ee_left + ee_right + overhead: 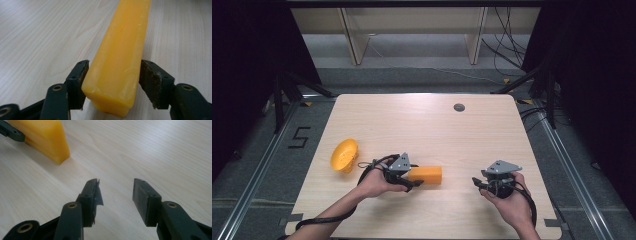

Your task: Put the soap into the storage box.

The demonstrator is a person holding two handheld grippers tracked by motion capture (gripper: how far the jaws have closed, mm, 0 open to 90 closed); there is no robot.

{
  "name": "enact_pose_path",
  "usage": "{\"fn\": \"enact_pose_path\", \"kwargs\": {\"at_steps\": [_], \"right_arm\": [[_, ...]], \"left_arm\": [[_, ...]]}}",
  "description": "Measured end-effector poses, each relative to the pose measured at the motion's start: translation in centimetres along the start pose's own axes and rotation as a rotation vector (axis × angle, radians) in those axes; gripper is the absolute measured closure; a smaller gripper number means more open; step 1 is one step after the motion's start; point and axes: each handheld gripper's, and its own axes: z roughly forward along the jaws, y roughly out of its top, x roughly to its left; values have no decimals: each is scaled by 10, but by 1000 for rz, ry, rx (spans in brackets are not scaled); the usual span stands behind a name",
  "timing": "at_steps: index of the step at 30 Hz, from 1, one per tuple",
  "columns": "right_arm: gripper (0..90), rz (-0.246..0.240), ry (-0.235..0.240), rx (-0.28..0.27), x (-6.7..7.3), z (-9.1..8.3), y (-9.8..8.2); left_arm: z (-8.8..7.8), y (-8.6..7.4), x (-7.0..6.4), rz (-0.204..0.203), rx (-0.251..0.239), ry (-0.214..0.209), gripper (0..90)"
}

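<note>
A long yellow block (427, 175) lies flat on the wooden table (422, 125), left of centre near the front. My left gripper (414, 182) comes at it from the left and is shut on its near end. In the left gripper view both black pads press the sides of the block (125, 37), with my left gripper (113, 80) straddling its end. My right gripper (477, 182) rests apart to the right, pointing left toward the block. Its jaws (115, 195) stand open over bare wood with nothing between them, and the block's far end (45, 137) lies ahead of them.
A yellow bowl-shaped piece (344, 155) lies tipped on its side near the table's left edge. A small round grey grommet (459, 107) sits in the table top at the back. Dark stands and cables flank the table on the floor.
</note>
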Motion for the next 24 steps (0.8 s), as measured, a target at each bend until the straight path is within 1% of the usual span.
{"fn": "enact_pose_path", "kwargs": {"at_steps": [1, 2, 3, 4, 5, 6, 8, 9, 10, 11, 12, 13, 15, 16, 17, 18, 19, 20, 21, 22, 23, 24], "right_arm": [[559, -1, -1, 0, 0, 0, 0], [559, -1, -1, 0, 0, 0, 0], [559, -7, 0, 0, -1, 0, 0], [559, -11, 1, 2, -1, 0, 0], [559, -6, 0, 0, -1, 0, -1], [559, -9, 1, 2, -1, 0, -1], [558, -6, 1, 3, -1, 0, -1], [559, -11, 2, 1, -1, 1, -1], [559, -11, 2, 1, -1, 1, -1], [558, -10, 4, 6, -1, 1, 0], [558, -10, 2, 1, -1, 1, -1], [558, -9, 3, 1, -1, 1, -1], [557, -6, 3, 2, -1, 1, -1], [556, -9, 5, 8, -1, 1, -1], [556, -9, 5, 8, -1, 1, -1], [556, 0, 8, 12, -1, 1, -1], [556, 0, 8, 12, -1, 1, -1], [555, -12, 6, 9, -1, 1, -1], [554, -9, 5, 9, -1, 1, -1], [555, -10, 5, 10, -1, 1, -1], [555, -10, 5, 10, -1, 1, -1], [554, -10, 4, 11, -1, 1, -1]], "left_arm": [[1, 0, 0, 10, 4, 4, 438], [2, 0, 0, 6, 2, -2, 441], [3, -1, 1, 13, 1, -1, 450], [3, -1, 1, 12, 7, -4, 460], [4, -1, 1, 3, 3, -6, 462], [4, -1, 1, 3, 3, -6, 464], [5, -2, 3, 23, 11, -21, 468], [6, -2, 3, 13, 8, -37, 473], [6, -2, 3, 13, 8, -37, 476], [7, -2, 5, 28, 24, -35, 476], [7, -2, 5, 50, 28, -28, 485], [8, -2, 3, 36, 19, -26, 489], [8, -2, 3, 43, 17, -27, 499], [8, -3, 4, 54, 22, -36, 508], [8, -3, 4, 54, 22, -36, 517], [8, -3, 4, 50, 15, -49, 536], [7, -4, 3, 49, 13, -52, 553], [6, -4, 3, 46, 7, -69, 553], [4, -5, 3, 52, 4, -73, 594], [4, -5, 2, 45, -2, -79, 595], [4, -5, 2, 45, -2, -79, 596], [4, -5, 1, 62, 5, -66, 596]]}}
